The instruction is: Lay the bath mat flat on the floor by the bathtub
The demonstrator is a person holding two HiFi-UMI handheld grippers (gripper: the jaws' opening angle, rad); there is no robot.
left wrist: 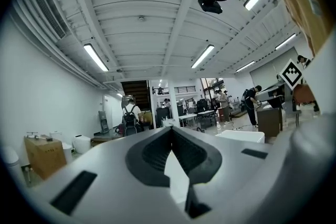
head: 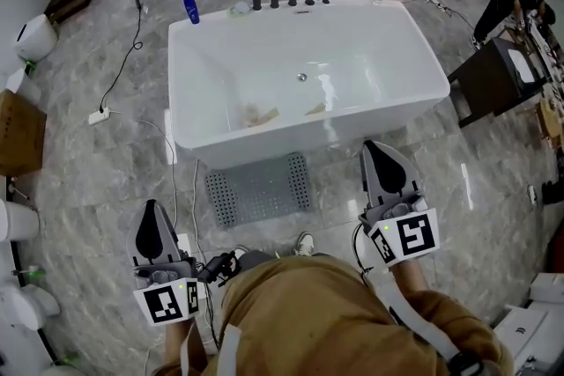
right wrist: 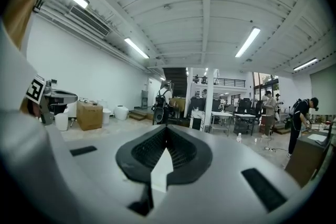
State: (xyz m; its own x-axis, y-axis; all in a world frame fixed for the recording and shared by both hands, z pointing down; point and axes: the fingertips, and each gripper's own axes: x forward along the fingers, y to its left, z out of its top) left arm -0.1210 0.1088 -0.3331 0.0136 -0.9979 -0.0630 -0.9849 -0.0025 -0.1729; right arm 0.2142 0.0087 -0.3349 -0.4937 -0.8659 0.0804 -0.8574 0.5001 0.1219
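A: So, what are the two grippers doing right now?

B: Both are clenched and empty. The left gripper has its jaws pressed together with nothing between them, and so has the right gripper. Each points level, away from the person.

A: And the bath mat?

B: Below and ahead of them, roughly midway between the two. The bath mat lies spread out on the floor, its far edge just beside the front wall of the bathtub. From the head view no fold or curled corner shows. Neither gripper touches it.

A: Which step is that, then?

B: I'd judge the laying itself is done: the mat is down, let go and flat.

A: Anything left to do?

B: Little. The mat looks slightly skewed to the tub wall, so a straightening nudge might help. That would mean lowering one gripper, parting its jaws and pinching a near corner. It would also have to keep off the white cable on the left gripper's side of the mat.
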